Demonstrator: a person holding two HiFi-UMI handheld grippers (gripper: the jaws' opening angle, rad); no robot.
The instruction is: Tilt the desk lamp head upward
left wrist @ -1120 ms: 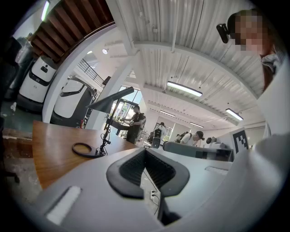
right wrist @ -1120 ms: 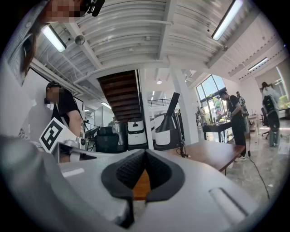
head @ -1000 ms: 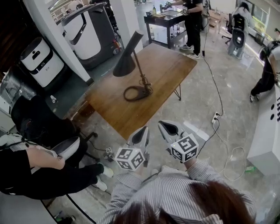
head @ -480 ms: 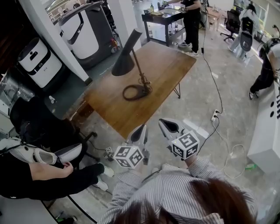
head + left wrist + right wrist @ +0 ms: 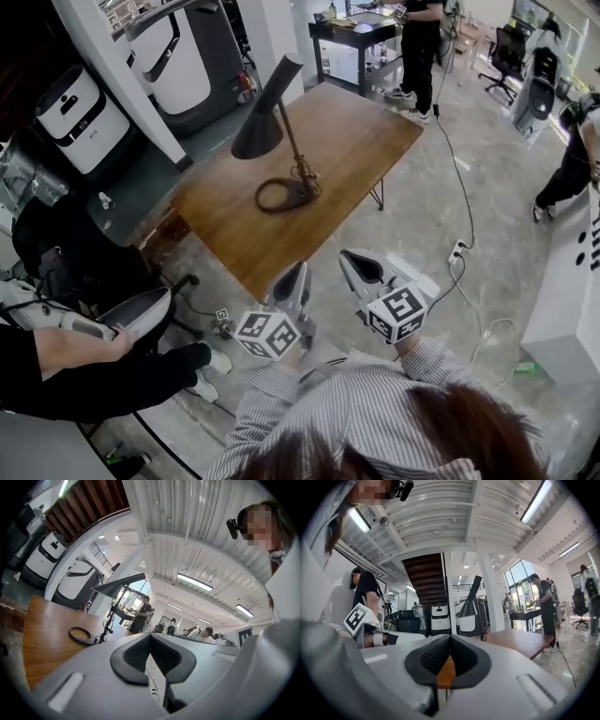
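The desk lamp stands on the wooden table (image 5: 356, 141). Its dark cone head (image 5: 260, 134) tilts downward from a thin slanted stem, above a dark ring base (image 5: 280, 195). Both grippers hover off the table's near edge, well short of the lamp. My left gripper (image 5: 293, 284) is shut and empty. My right gripper (image 5: 355, 266) is shut and empty too. In the left gripper view the lamp head (image 5: 118, 584) and ring base (image 5: 80, 635) lie beyond the closed gripper (image 5: 150, 641). In the right gripper view the cone head (image 5: 469, 606) rises past the closed gripper (image 5: 450, 649).
White rounded machines (image 5: 79, 117) stand beyond the table's left side. A black bench (image 5: 360, 33) with a person (image 5: 422, 42) at it is at the back. A seated person (image 5: 84, 370) is at the left. A cable and power strip (image 5: 459, 251) lie on the floor at the right.
Both grippers stay shut near the table's front edge; the left one has drifted slightly left. The seated person's arm has shifted. The lamp has not moved.
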